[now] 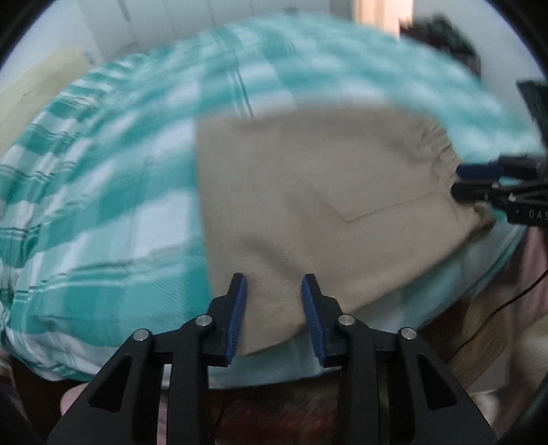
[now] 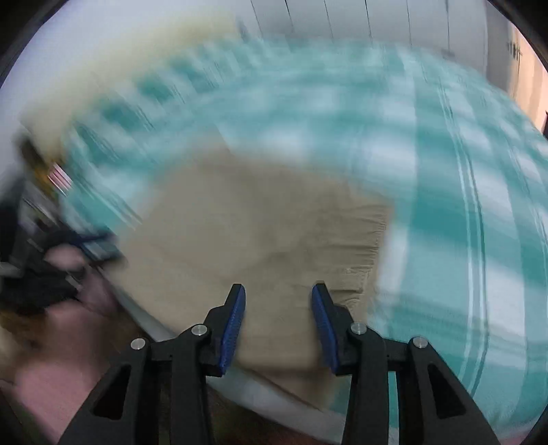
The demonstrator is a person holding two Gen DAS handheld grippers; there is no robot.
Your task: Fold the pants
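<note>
Beige pants (image 1: 318, 202) lie folded in a compact rectangle on a bed with a teal and white checked sheet (image 1: 102, 212). A pocket seam and the gathered waistband show toward the right. My left gripper (image 1: 274, 287) is open and empty, hovering over the near edge of the pants. My right gripper (image 1: 462, 181) enters the left wrist view at the right, by the waistband. In the right wrist view the right gripper (image 2: 278, 297) is open and empty above the pants (image 2: 257, 232). The left gripper (image 2: 99, 246) appears blurred at the left edge.
The bed's near edge (image 1: 394, 308) curves below the pants, with a dark floor and a thin black cable (image 1: 496, 308) beyond. White cupboard doors (image 2: 359, 20) stand behind the bed. Both views are motion-blurred.
</note>
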